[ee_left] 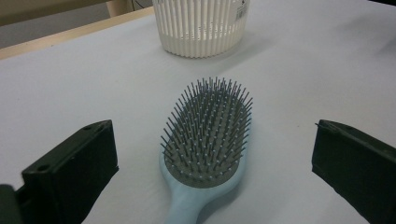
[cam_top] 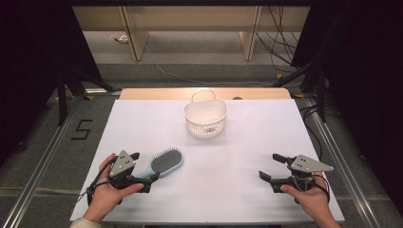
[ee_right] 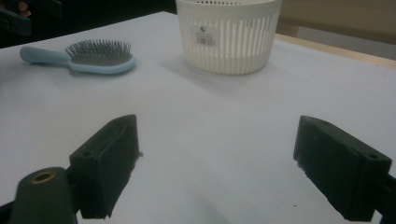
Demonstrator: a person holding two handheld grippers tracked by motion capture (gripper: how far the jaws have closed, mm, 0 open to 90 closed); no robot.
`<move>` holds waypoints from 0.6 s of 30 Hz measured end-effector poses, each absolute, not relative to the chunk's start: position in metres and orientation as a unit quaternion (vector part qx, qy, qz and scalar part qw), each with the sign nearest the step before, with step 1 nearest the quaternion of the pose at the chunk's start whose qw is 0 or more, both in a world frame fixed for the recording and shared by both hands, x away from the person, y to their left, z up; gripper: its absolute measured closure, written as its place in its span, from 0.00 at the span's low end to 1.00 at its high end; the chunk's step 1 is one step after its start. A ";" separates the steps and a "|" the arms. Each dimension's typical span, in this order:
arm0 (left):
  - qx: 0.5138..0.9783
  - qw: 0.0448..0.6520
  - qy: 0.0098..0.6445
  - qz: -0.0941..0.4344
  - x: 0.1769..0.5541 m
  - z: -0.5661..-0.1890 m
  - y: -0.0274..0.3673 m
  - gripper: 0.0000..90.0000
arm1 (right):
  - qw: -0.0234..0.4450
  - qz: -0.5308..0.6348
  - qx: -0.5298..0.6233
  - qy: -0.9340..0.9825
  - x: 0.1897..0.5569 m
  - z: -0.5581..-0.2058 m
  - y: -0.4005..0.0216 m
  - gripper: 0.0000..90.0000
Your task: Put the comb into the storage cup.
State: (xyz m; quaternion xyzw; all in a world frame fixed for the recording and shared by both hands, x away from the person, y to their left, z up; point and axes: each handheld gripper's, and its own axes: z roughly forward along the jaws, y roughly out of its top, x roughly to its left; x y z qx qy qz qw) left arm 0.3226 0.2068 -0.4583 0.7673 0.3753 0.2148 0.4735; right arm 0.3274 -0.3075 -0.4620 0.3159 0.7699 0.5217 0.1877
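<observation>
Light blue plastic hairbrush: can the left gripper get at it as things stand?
Probably yes. The left gripper stands open right at the light blue plastic hairbrush, whose handle lies between the jaws, with nothing in the way.

A white table (cam_top: 247, 142) stands in the middle of a dim room, and everything else lies around it. Along its far edge runs a strip of pale wood (cam_top: 157, 93). Beyond that strip, grey floor (cam_top: 190, 71) reaches back to light wooden furniture (cam_top: 190, 19) with two upright legs. Cables (cam_top: 280, 42) trail over the floor to the right of that furniture. Black curtains (cam_top: 33, 71) hang on both sides of the table. Metal rails (cam_top: 43, 156) run along the floor on its left and right. A black "5" (cam_top: 81, 129) is marked on the floor left of the table.
</observation>
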 end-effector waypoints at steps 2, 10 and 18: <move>0.768 0.473 0.374 0.216 0.323 -0.458 0.207 0.00 | 0.188 0.523 0.315 0.770 0.327 -0.462 -0.307 0.17; 0.764 0.470 0.380 0.226 0.325 -0.453 0.213 0.00 | 0.188 0.520 0.316 0.771 0.327 -0.462 -0.307 0.17; 0.729 0.445 0.438 0.280 0.333 -0.441 0.240 0.54 | 0.186 0.521 0.317 0.770 0.327 -0.463 -0.306 0.17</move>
